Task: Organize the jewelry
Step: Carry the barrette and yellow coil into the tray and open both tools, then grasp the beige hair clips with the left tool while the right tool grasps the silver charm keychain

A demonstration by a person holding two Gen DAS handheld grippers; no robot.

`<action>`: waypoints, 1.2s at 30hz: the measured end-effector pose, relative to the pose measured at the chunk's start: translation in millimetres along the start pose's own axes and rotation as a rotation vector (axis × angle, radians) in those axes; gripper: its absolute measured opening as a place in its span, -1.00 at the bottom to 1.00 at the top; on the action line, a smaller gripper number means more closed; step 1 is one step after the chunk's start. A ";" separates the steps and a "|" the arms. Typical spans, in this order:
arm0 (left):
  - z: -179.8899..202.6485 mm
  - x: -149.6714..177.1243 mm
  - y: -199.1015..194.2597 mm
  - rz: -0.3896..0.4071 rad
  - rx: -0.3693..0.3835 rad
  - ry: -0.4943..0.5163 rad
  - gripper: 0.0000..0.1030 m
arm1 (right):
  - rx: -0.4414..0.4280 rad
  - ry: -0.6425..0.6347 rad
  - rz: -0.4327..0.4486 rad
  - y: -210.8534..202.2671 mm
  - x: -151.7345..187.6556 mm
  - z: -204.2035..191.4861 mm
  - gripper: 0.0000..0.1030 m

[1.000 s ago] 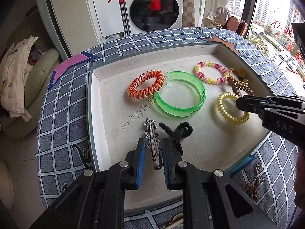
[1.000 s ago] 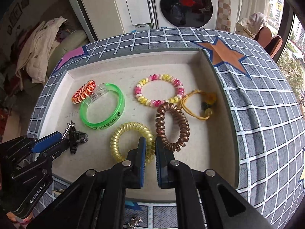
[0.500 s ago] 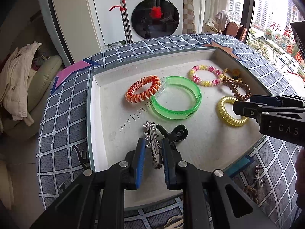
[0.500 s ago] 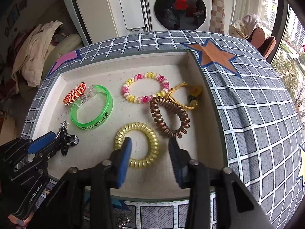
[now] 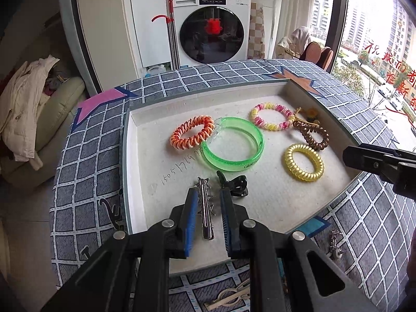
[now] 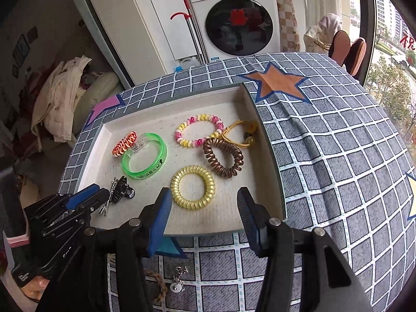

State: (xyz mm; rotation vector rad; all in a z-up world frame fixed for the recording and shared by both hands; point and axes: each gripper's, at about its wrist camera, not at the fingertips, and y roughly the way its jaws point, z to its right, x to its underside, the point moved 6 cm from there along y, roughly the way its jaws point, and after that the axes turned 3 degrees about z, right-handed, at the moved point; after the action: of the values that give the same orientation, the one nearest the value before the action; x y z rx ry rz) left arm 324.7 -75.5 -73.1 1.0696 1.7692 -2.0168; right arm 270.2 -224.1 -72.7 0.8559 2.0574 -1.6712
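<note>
A white tray (image 5: 130,156) on a checked cloth holds an orange coil (image 5: 192,135), a green bangle (image 5: 234,143), a bead bracelet (image 5: 273,127), a brown coil (image 5: 321,143), a yellow coil (image 6: 192,204) and a black claw clip (image 5: 236,186). My left gripper (image 5: 208,193) is shut on a silver star hair clip (image 5: 205,213), low over the tray's near left part, beside the claw clip. My right gripper (image 6: 202,195) hovers over the tray's near edge. Its jaws are opening with nothing between them, and the yellow coil lies just beyond the tips.
On the cloth in front of the tray lie a small charm chain (image 6: 179,278), a braided cord (image 6: 158,286) and a pale hair clip (image 5: 228,296). A yellow cord tie (image 6: 241,135) sits against the tray's right wall (image 6: 262,150). A washing machine (image 6: 239,18) stands behind the table.
The right gripper's jaws went from shut to wide apart and it drew back and up from the yellow coil, which stays in the tray. The left gripper kept its hold and place.
</note>
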 end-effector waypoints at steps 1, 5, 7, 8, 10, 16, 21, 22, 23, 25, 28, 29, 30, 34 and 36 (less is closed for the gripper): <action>0.5 -0.8 -5.1 0.013 -0.002 0.003 -0.28 | -0.004 0.006 0.000 -2.5 2.1 0.1 0.09; -3.1 -1.4 -25.3 0.050 -0.005 -0.021 0.94 | -0.026 0.033 0.001 -14.3 11.2 2.8 0.10; -7.4 0.4 -38.6 0.090 -0.017 -0.047 1.00 | -0.032 0.044 0.001 -19.4 16.1 4.7 0.11; -7.9 2.7 -42.2 0.085 -0.009 -0.049 1.00 | -0.035 0.050 -0.003 -21.2 18.9 5.6 0.12; -9.7 10.0 -48.5 0.080 0.003 -0.060 1.00 | -0.041 0.056 -0.011 -24.9 25.6 6.3 0.19; -16.9 39.9 -59.4 0.043 0.008 -0.087 1.00 | -0.048 0.055 -0.028 -33.6 48.3 7.0 0.36; -19.0 64.6 -60.7 0.001 0.018 -0.091 1.00 | -0.040 0.029 -0.041 -36.8 66.4 5.4 0.56; -18.6 68.6 -60.3 -0.002 0.012 -0.077 1.00 | -0.030 0.017 -0.045 -36.9 69.8 4.7 0.56; -17.4 72.4 -59.7 -0.006 0.008 -0.063 1.00 | -0.024 0.008 -0.050 -36.8 73.3 4.3 0.56; -14.7 79.2 -58.3 -0.015 0.006 -0.037 1.00 | -0.017 0.000 -0.067 -35.0 79.9 3.7 0.56; -12.2 84.1 -55.6 -0.022 -0.013 0.000 1.00 | -0.008 0.004 -0.089 -30.7 86.3 3.9 0.56; -11.8 84.8 -54.6 -0.024 -0.021 0.011 1.00 | -0.004 0.005 -0.093 -29.1 88.2 4.1 0.56; -11.7 85.2 -53.8 -0.024 -0.028 0.019 1.00 | 0.001 0.004 -0.098 -27.6 89.3 3.8 0.56; -10.3 86.2 -49.1 -0.027 -0.036 0.047 1.00 | 0.023 -0.019 -0.107 -23.1 92.1 0.6 0.56; -8.8 87.0 -45.9 -0.031 -0.035 0.058 1.00 | 0.033 -0.025 -0.112 -21.8 93.2 0.7 0.56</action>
State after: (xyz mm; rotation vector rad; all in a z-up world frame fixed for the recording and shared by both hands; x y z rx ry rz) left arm 238.6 -33.1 -96.3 1.1071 1.8540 -1.9845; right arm 185.8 -205.9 -113.8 0.7382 2.1014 -1.7691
